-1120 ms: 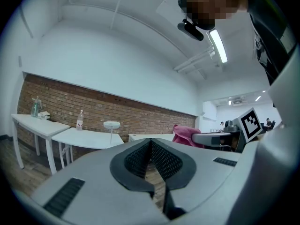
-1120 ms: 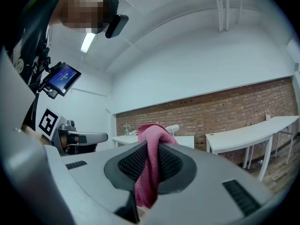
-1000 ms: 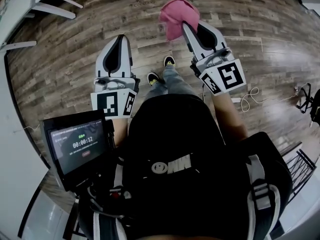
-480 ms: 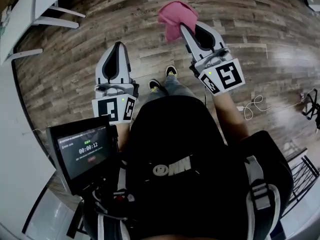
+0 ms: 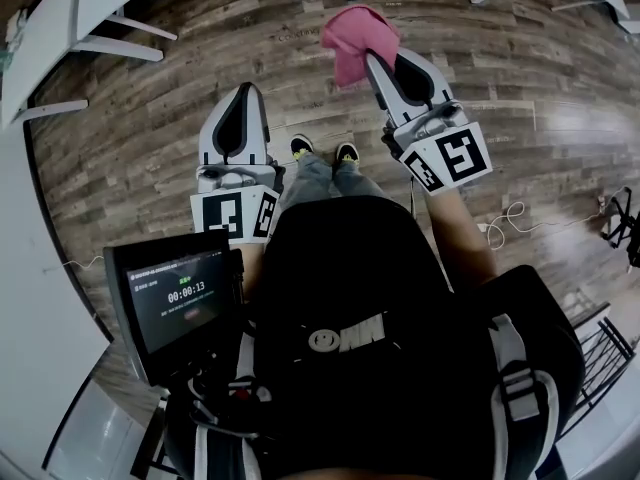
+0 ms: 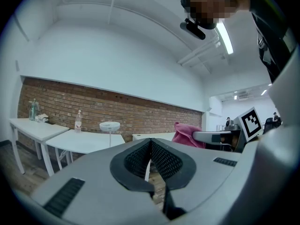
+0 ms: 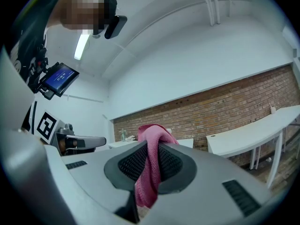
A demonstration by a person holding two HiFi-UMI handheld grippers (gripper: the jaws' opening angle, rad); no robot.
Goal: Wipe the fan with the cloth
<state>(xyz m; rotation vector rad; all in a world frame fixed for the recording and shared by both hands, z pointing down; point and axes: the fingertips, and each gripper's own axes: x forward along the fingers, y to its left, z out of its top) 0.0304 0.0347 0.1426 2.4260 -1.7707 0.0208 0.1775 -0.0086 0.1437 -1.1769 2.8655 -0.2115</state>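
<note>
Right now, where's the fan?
In the left gripper view, the small white fan stands on a white table before the brick wall, right of a bottle.

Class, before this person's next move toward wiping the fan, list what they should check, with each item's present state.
1. Cloth gripped by right claw: ok, jaws clamped on it.
2. Left claw free: ok, jaws together, empty.
3. Fan located: ok, upright on a white table.
4. Fan within reach: not ok, it stands across the room.
5. Fan switched off: cannot tell.
</note>
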